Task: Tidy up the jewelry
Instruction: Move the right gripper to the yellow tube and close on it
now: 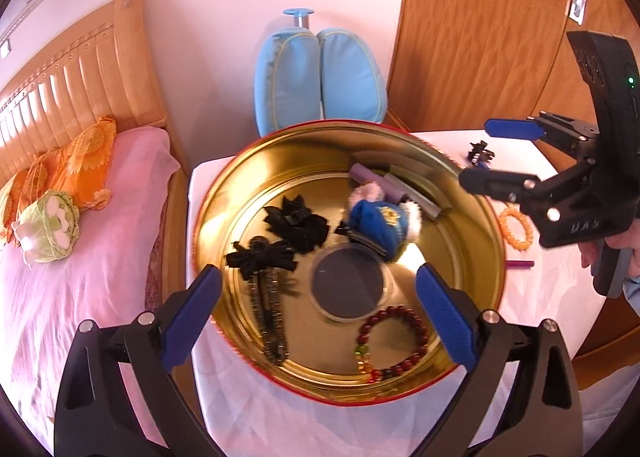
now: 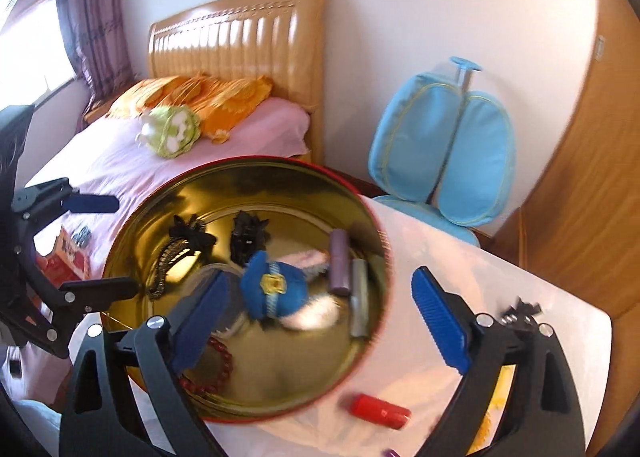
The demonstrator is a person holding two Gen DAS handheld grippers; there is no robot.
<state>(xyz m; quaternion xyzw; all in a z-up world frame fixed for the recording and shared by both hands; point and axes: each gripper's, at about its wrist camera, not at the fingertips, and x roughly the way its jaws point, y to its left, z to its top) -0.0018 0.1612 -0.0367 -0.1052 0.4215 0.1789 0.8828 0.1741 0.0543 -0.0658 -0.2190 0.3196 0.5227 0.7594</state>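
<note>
A round gold tin (image 1: 240, 177) with a red rim stands on a white-covered table (image 1: 552, 297). In it lie two black bows (image 1: 298, 223), a long hair clip (image 1: 268, 313), a blue plush hat (image 1: 380, 223), a purple tube (image 1: 376, 181), a clear round lid (image 1: 348, 283) and a red bead bracelet (image 1: 400, 341). My left gripper (image 1: 320, 309) hangs open over the tin's near side, holding nothing. My right gripper (image 2: 320, 321) is open and empty above the tin's (image 2: 240, 185) right edge, over the hat (image 2: 272, 289).
On the cloth right of the tin lie an orange bead bracelet (image 1: 516, 229), a black clip (image 1: 480, 153), a purple stick (image 1: 520, 264) and a red tube (image 2: 380, 411). A bed (image 1: 80, 277) lies left, a blue chair (image 1: 320, 77) behind, wooden panels (image 1: 480, 37) right.
</note>
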